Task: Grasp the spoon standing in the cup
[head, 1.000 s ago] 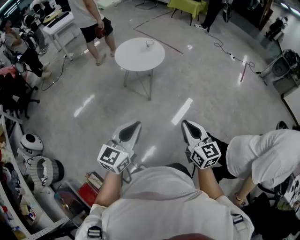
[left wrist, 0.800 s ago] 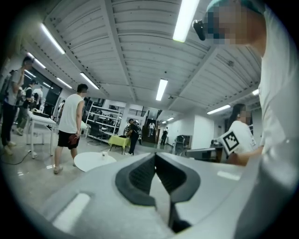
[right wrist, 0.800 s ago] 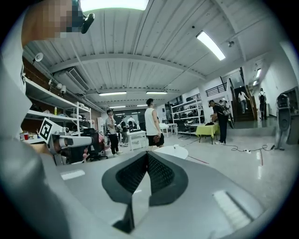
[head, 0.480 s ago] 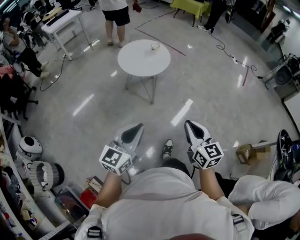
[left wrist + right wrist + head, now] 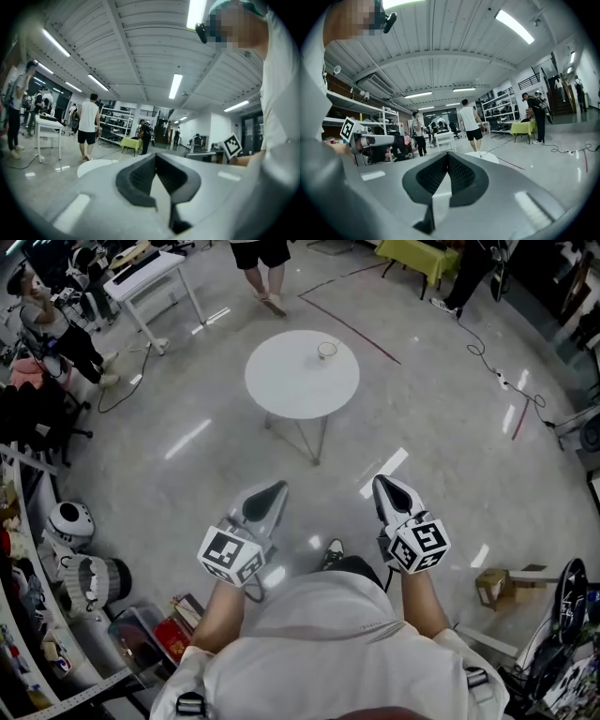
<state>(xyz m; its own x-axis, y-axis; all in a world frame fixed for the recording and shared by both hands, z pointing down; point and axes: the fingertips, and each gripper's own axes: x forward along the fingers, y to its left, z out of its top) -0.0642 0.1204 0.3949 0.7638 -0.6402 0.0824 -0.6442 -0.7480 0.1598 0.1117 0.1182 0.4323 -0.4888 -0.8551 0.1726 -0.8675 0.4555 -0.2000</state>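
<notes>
Approach step, seemingly: left tongs (image 5: pixel 267 491) and right tongs (image 5: pixel 386 486) are hanging clenched, empty, far from the cup (image 5: pixel 326 350) on the worktop (image 5: pixel 281 390); next is calling for nearing it, unclenching.

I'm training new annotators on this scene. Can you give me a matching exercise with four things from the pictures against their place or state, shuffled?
Things:
1. cup
2. round table
3. left gripper
4. yellow-green table

Places or states:
A. fingers together with nothing between them, lower left of the head view
B. far off, top right of the head view
C. white, upper middle of the head view
D. on the round table, toward its far side

Pairs: 1-D, 2-C, 3-A, 4-B
</notes>
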